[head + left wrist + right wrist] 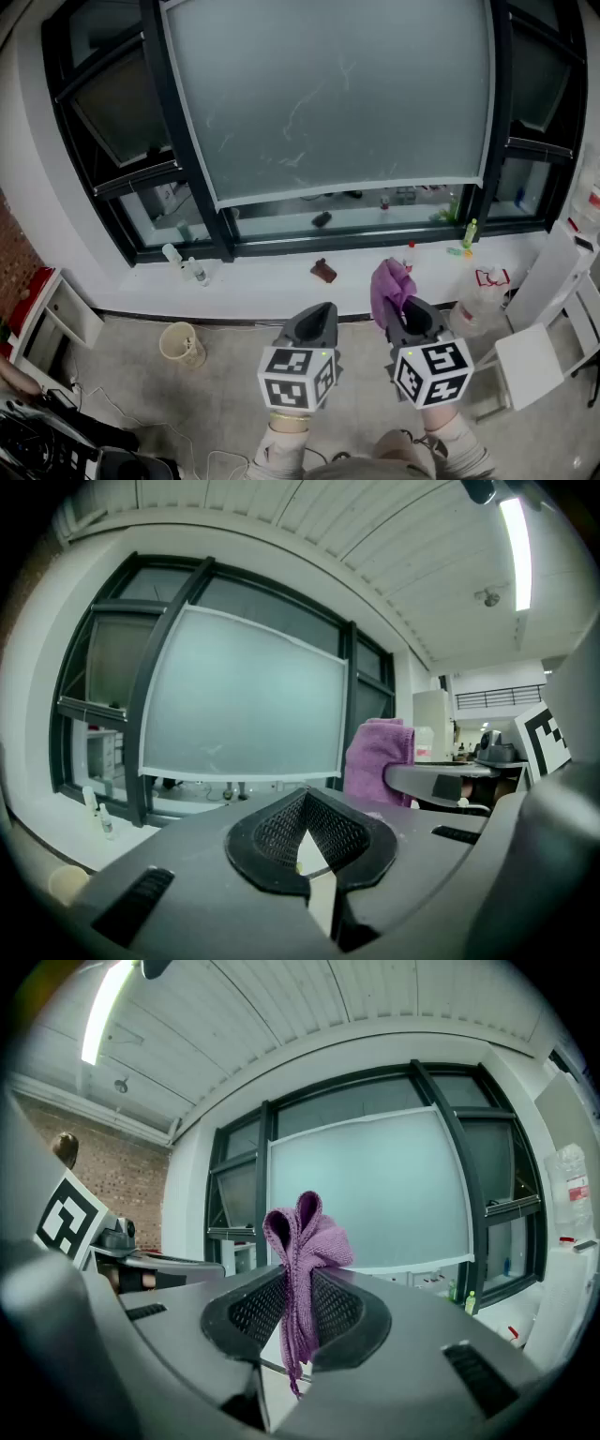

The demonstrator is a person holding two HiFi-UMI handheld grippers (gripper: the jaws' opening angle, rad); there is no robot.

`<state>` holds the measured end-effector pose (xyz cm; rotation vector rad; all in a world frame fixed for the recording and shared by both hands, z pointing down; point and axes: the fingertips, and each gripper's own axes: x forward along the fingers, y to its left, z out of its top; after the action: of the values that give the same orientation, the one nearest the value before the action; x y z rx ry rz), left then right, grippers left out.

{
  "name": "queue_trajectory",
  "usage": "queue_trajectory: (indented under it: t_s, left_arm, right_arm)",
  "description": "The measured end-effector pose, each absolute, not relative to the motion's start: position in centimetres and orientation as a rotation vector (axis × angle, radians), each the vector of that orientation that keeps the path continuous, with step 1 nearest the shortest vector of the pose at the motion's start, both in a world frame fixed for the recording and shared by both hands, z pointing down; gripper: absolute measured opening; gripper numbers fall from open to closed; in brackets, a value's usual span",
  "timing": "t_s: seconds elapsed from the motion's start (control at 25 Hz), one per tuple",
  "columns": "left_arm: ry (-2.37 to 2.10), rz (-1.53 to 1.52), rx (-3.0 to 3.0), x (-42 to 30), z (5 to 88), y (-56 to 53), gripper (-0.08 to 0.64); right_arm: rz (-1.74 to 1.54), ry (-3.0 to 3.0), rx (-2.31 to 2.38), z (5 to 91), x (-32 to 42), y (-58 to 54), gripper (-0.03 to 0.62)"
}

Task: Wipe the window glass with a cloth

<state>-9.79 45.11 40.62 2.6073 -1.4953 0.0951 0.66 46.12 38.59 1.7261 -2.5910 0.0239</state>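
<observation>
My right gripper [298,1279] is clenched on the purple cloth [307,1230], which bunches above its jaws, facing the window glass [328,94] but well apart from it; my left gripper [305,808], also below the glass, is closed and empty

White sill [255,283] (bottles [198,273], brown object [324,271])

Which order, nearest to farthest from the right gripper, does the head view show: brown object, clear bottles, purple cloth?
1. purple cloth, held in the right gripper.
2. brown object, on the sill, to its left.
3. clear bottles, at the sill's far left.
</observation>
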Motion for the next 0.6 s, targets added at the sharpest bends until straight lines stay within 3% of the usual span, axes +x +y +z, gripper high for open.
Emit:
queue_trajectory:
  t_s: [0.6]
  left_arm:
    - [-1.508, 0.1, 2.629, -11.5, 40.5, 44.0, 0.005]
  right_arm:
    - [0.113, -2.668, 1.682, 39.3, -1.9, 45.1, 0.067]
